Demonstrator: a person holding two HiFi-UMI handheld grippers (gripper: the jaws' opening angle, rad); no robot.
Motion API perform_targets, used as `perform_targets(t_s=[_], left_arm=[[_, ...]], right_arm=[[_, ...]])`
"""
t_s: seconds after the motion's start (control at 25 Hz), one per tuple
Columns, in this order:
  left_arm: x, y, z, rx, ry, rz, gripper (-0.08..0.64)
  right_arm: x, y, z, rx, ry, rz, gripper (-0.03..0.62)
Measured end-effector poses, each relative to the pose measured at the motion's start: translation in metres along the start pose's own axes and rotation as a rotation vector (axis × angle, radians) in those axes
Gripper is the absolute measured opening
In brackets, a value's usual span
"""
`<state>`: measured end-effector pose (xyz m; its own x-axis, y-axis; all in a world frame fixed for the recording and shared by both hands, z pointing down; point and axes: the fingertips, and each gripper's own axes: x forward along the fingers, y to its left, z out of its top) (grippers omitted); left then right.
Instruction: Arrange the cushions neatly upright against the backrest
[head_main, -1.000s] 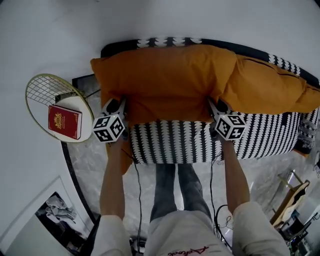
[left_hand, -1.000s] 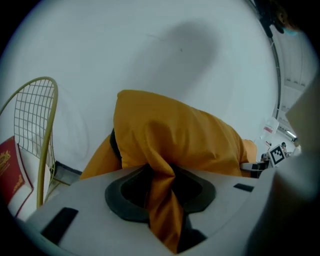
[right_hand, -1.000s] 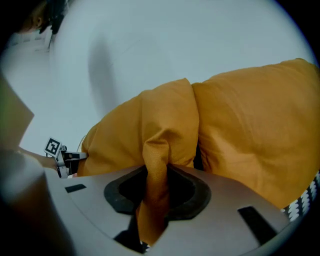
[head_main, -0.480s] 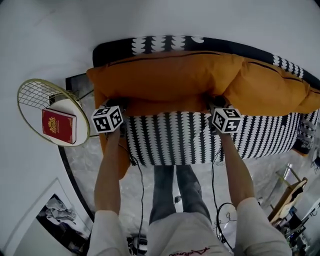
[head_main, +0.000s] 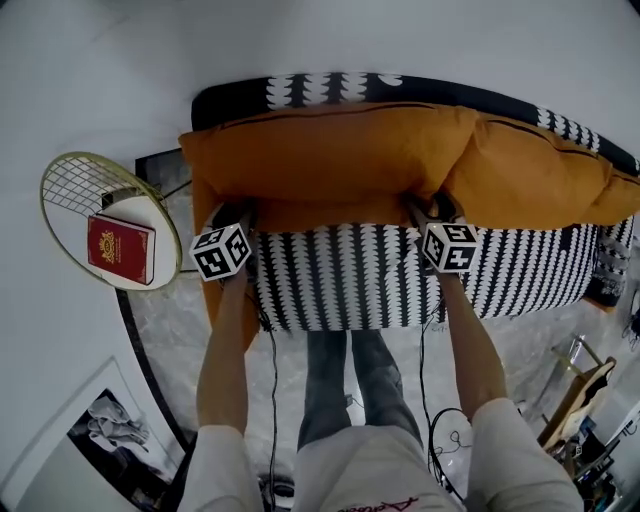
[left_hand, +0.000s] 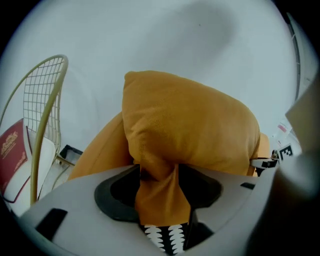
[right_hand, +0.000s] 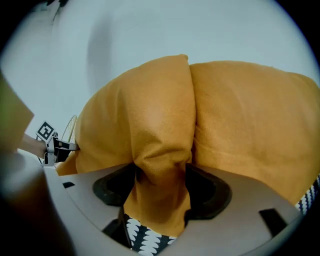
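Note:
A large orange cushion (head_main: 330, 160) stands along the black-and-white patterned backrest (head_main: 330, 85), its lower edge on the sofa seat (head_main: 340, 275). A second orange cushion (head_main: 540, 175) leans to its right. My left gripper (head_main: 232, 212) is at the big cushion's lower left corner and my right gripper (head_main: 432, 205) at its lower right corner. In the left gripper view a fold of the cushion (left_hand: 160, 130) lies between the jaws of the left gripper (left_hand: 160, 185). The right gripper view shows the same for the cushion (right_hand: 160, 130) and right gripper (right_hand: 160, 185). Both pairs of jaws have just been opening, the fabric still between them.
A round gold wire side table (head_main: 75, 185) with a red book (head_main: 120, 250) stands left of the sofa. More orange fabric (head_main: 213, 300) hangs by the sofa's left end. Cables (head_main: 272, 380) trail on the marble floor by the person's legs. Clutter sits at the lower right.
The big cushion and both grippers have come down. Its lower edge now rests on the seat, and it stands closer against the backrest.

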<state>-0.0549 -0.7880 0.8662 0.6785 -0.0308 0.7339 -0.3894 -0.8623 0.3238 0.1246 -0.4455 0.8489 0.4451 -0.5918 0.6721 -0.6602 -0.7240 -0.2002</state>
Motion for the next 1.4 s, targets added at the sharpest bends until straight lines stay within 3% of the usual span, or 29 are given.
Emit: perform_targets(t_s=[0.36,0.48,0.52,0.6,0.88,1.08,1.4], left_arm=[[-0.068,-0.04,-0.007,0.086,-0.11,-0.005,0.223],[-0.092,-0.061,0.005,0.115,-0.162,-0.027,0.091],[-0.1,-0.068,0.01,0.124,-0.181,-0.037,0.07],[-0.116,-0.084,0.019,0.134,-0.215,-0.058,0.04],[-0.179,-0.147,0.033,0.187,-0.275,-0.117,0.03],[-0.233,-0.187,0.046,0.254,-0.339,-0.135,0.029],[-0.308,-0.237,0.038,0.256,-0.403,-0.144,0.029]], right_arm=[[-0.067,0.037,-0.004,-0.019,-0.053,0.015,0.289],[-0.088,0.054,0.007,-0.063,-0.068,0.016,0.147],[-0.096,0.058,0.012,-0.072,-0.082,0.02,0.073],[-0.112,0.07,0.024,-0.079,-0.11,0.048,0.032],[-0.181,0.103,0.06,-0.088,-0.182,0.089,0.028],[-0.232,0.126,0.091,-0.197,-0.241,0.11,0.028],[-0.321,0.151,0.119,-0.198,-0.355,0.133,0.026]])
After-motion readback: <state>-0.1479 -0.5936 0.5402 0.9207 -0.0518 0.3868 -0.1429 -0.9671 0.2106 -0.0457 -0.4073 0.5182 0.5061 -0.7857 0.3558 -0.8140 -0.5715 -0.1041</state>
